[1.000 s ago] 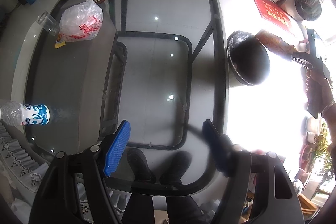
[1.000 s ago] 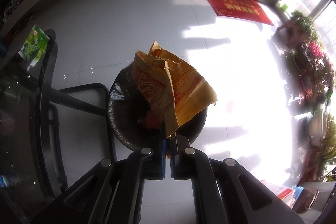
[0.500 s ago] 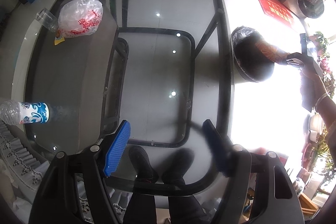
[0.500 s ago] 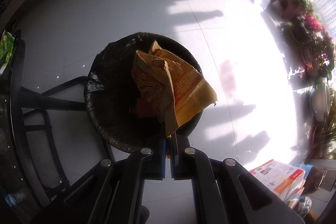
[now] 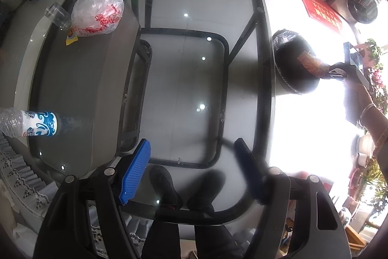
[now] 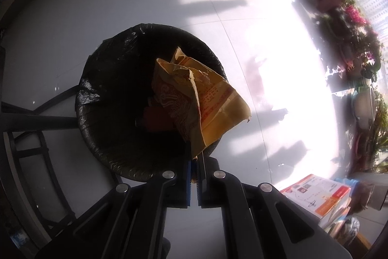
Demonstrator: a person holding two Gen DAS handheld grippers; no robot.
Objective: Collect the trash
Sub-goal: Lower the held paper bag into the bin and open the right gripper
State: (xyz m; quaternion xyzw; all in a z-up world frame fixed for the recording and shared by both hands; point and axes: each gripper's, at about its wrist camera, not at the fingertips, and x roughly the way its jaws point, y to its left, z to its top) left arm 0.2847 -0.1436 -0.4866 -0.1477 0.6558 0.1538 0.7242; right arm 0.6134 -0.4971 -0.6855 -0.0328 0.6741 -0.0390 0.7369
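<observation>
Right wrist | right claw (image 6: 194, 162) pinching crumpled yellow paper wrapper (image 6: 208, 98) | round bin (image 6: 109, 113), wrinkled black liner

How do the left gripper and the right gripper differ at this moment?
The left gripper has its jaws open and holds nothing; the right gripper is shut on the yellow paper bag. The left gripper is over the glass table; the right gripper is over the black-lined bin. Both point downward.
</observation>
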